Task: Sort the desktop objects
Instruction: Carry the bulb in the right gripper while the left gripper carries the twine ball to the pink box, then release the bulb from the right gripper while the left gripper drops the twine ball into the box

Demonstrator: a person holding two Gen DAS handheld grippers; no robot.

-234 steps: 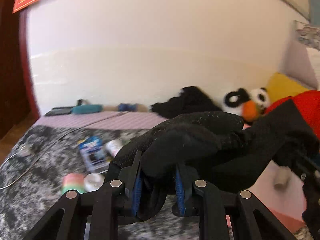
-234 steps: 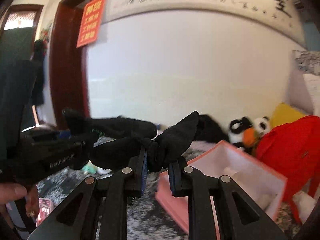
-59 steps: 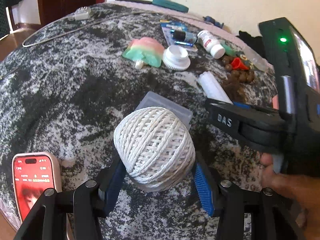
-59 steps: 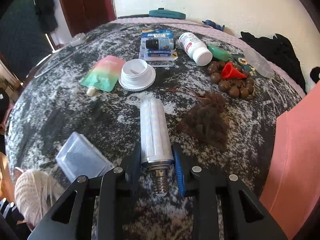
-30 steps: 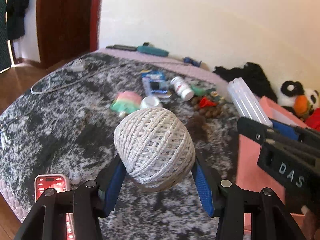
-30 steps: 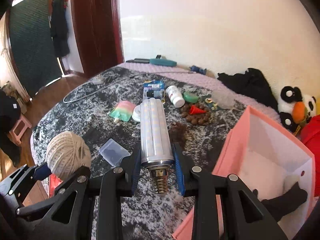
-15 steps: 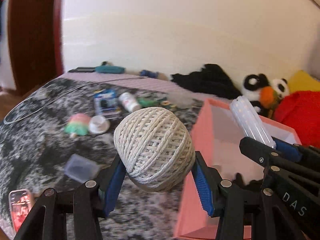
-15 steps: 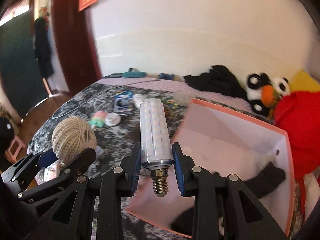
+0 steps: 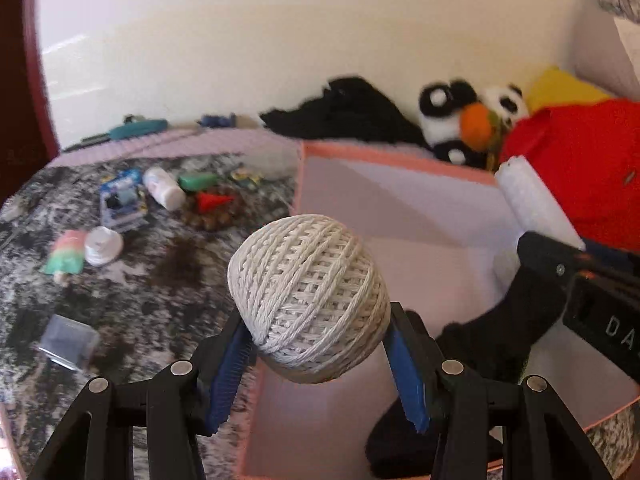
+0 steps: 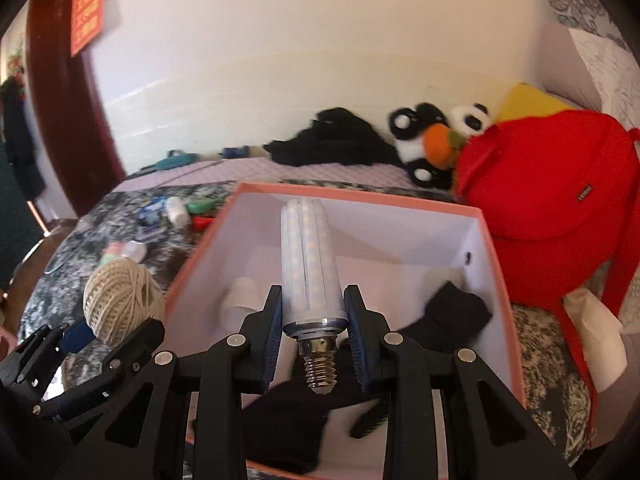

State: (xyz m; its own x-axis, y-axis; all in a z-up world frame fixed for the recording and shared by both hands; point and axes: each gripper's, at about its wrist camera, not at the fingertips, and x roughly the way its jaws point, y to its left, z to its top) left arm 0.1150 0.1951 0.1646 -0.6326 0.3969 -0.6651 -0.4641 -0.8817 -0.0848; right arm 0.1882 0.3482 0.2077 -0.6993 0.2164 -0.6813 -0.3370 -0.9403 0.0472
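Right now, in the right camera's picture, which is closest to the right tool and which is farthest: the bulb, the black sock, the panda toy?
1. Bulb: clamped in the right tool, over the pink box.
2. Black sock: lying in the box, a little to the right.
3. Panda toy: beyond the box, by the wall.

The twine ball [image 9: 308, 296] is cream with a criss-cross wind. The bulb [image 10: 308, 264] is white, dotted with pale yellow diodes, on a silver base. The box [image 10: 360, 194] has a salmon-pink rim and white inside walls; the cloth [image 10: 444, 316] in it is black. The bed cover [image 9: 132, 300] is mottled black and white. Both claws have blue pads [image 9: 404, 368] on black frames. The far-right bag [image 10: 552, 200] is red.
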